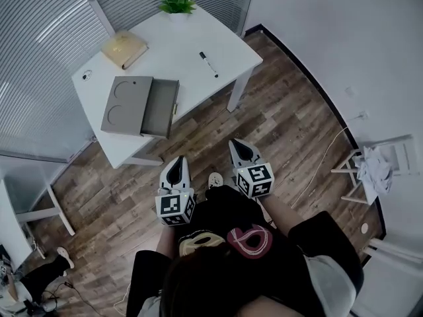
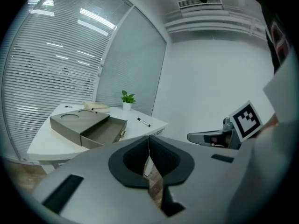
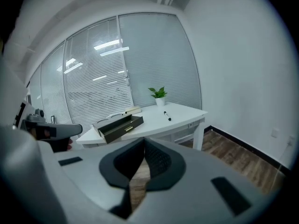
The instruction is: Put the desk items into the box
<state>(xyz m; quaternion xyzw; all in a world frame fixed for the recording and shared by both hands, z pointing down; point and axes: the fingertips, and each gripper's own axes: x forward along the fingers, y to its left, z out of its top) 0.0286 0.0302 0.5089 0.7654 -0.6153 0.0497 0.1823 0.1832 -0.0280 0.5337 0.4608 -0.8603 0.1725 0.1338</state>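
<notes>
A white desk [image 1: 192, 38] stands ahead of me across the wooden floor. On it lie a grey box [image 1: 125, 104] with its drawer [image 1: 160, 107] pulled out, a tan book [image 1: 123, 48], a black marker [image 1: 209, 64] and a small potted plant [image 1: 176, 4]. Both grippers hover over the floor, short of the desk and pointing at it. My left gripper [image 1: 176, 166] is shut and holds nothing. My right gripper [image 1: 239, 147] is shut and empty too. The left gripper view shows the box [image 2: 86, 125] and marker [image 2: 143, 122] beyond the shut jaws. The right gripper view shows the box [image 3: 117, 123] and marker [image 3: 167, 116].
A white stool [image 1: 373, 167] with crumpled cloth stands at the right wall, with a thin cable [image 1: 324, 164] on the floor near it. Legs of another white table [image 1: 53, 210] show at the left. Blinds run behind the desk.
</notes>
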